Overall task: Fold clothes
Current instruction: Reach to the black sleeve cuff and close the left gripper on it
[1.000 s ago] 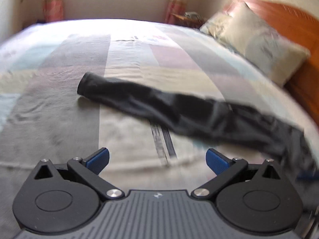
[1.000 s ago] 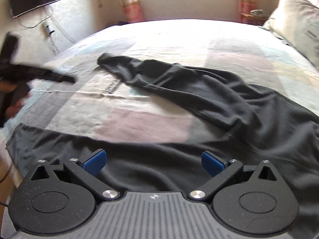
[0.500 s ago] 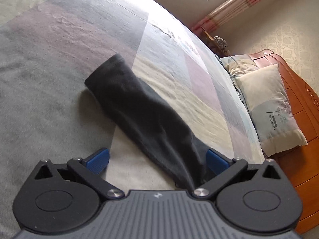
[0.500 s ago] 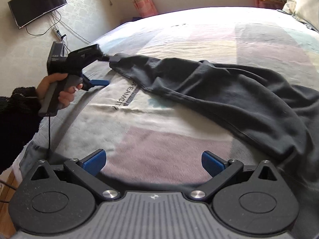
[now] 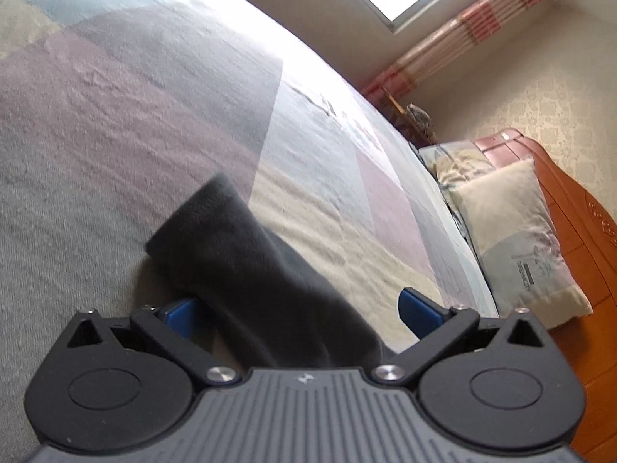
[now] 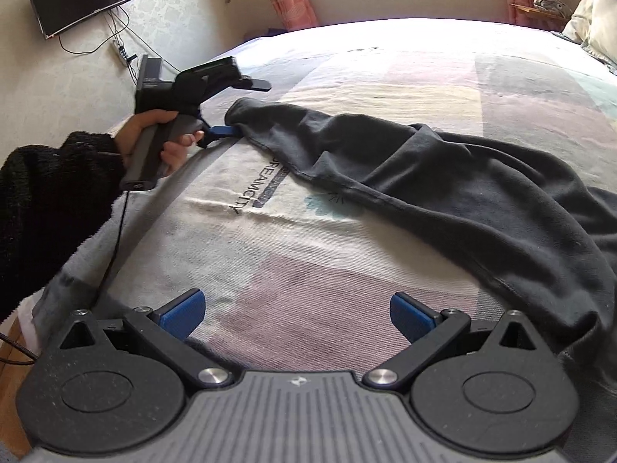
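left gripper (image 5: 297, 310): fingers apart, sleeve (image 5: 250, 270) lying between them on bed (image 5: 115, 115) | right gripper (image 6: 295, 314): fingers apart, nothing held, shirt (image 6: 482, 200) ahead and right of it

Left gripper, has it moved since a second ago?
Yes. The left gripper has moved forward over the patchwork bedspread to the dark grey sleeve.

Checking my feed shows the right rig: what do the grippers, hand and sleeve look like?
Both the left gripper and right gripper have a black ribbed body, two round discs, silver screws and blue fingers. From the right wrist view, the left unit is a black pistol-grip handle with a black cable, held by a bare hand in a fuzzy black sleeve.
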Action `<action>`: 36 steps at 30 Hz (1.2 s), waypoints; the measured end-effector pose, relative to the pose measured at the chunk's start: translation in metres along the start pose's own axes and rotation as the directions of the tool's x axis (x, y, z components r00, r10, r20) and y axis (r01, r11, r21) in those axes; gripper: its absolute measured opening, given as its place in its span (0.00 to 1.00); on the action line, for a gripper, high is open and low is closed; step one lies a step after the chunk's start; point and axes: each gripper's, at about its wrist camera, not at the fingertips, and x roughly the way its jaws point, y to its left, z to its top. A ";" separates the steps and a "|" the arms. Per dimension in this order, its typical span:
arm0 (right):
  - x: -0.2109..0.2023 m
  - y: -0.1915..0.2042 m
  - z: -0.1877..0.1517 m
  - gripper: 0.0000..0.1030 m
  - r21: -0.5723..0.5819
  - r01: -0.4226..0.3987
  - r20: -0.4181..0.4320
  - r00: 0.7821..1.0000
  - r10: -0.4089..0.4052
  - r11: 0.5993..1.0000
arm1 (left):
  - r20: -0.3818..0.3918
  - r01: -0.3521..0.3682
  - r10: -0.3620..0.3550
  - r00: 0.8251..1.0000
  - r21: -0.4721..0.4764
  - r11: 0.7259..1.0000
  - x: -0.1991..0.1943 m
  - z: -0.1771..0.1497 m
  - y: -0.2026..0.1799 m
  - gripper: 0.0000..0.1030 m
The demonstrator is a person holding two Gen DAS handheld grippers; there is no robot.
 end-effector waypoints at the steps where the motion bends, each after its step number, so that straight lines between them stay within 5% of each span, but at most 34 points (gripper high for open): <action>1: -0.001 0.001 0.000 1.00 -0.001 0.000 0.000 1.000 0.000 1.000 | 0.014 -0.002 0.002 1.000 -0.008 1.000 0.002 0.001 0.000 0.99; 8: -0.003 -0.002 -0.005 1.00 0.011 0.016 -0.015 1.000 -0.015 1.000 | 0.016 0.025 -0.023 1.000 -0.102 0.994 0.002 -0.007 -0.005 0.99; 14: 0.007 -0.008 -0.008 1.00 0.062 0.008 -0.039 0.999 -0.006 0.998 | -0.013 0.031 -0.031 0.999 0.036 0.999 0.009 -0.031 -0.033 0.99; 17: 0.009 -0.006 -0.009 1.00 0.074 -0.004 -0.045 0.999 0.007 0.997 | 0.098 0.036 -0.027 0.995 -0.098 0.995 0.007 -0.015 -0.010 0.99; 19: 0.005 -0.004 -0.010 1.00 0.061 0.004 -0.044 0.999 -0.001 0.998 | 0.163 0.107 -0.070 0.984 -0.232 0.967 -0.002 -0.010 0.010 0.99; 22: 0.003 -0.007 -0.013 1.00 0.043 0.033 -0.057 0.998 -0.030 0.999 | 0.179 0.164 -0.122 0.976 -0.241 0.957 -0.015 -0.013 0.014 0.99; 28: 0.016 -0.005 -0.019 1.00 0.036 0.079 -0.092 0.993 -0.075 0.996 | 0.140 0.033 -0.010 0.990 -0.162 0.986 -0.002 0.000 0.021 0.98; 32: 0.016 0.003 -0.018 1.00 0.022 0.043 -0.099 0.994 -0.040 0.999 | 0.108 0.022 -0.005 0.994 -0.155 0.988 0.008 0.015 0.024 0.97; 35: 0.016 0.003 -0.020 1.00 0.014 0.052 -0.105 0.993 -0.050 0.999 | 0.106 -0.006 0.022 0.994 -0.156 0.988 0.004 0.012 0.027 0.83; 36: 0.015 0.003 -0.020 1.00 0.018 0.052 -0.104 0.993 -0.050 0.998 | 0.116 -0.029 0.048 0.992 -0.156 0.987 0.001 0.009 0.029 0.67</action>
